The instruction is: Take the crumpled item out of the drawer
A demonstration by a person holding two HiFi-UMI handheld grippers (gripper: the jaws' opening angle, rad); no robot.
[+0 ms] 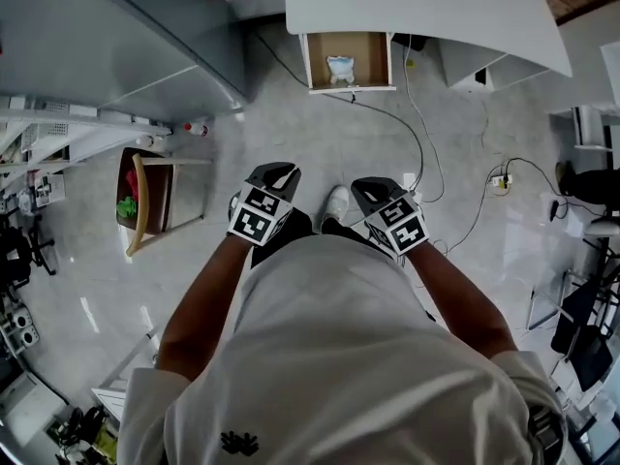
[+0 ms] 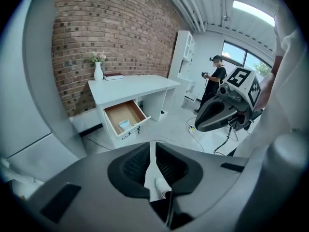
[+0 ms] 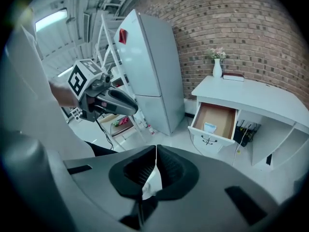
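The crumpled item (image 1: pixel 340 69) is a pale blue and white wad lying in the open wooden drawer (image 1: pixel 368 45) of a white desk (image 1: pixel 436 8), far ahead of me. Both grippers are held close to my body, well short of the drawer. My left gripper (image 1: pixel 280 171) is shut with nothing in it. So is my right gripper (image 1: pixel 372 188). In the left gripper view the shut jaws (image 2: pixel 150 153) point toward the drawer (image 2: pixel 116 114) and item (image 2: pixel 124 125). The right gripper view shows its shut jaws (image 3: pixel 155 162), the drawer (image 3: pixel 222 117) and the item (image 3: pixel 209 127).
A grey fridge (image 1: pixel 145 37) stands left of the desk. A wooden chair (image 1: pixel 145 201) holding green and red things is at my left. Cables (image 1: pixel 423 148) and a power strip (image 1: pixel 501 182) lie on the tiled floor. Another person (image 2: pixel 212 81) stands far behind.
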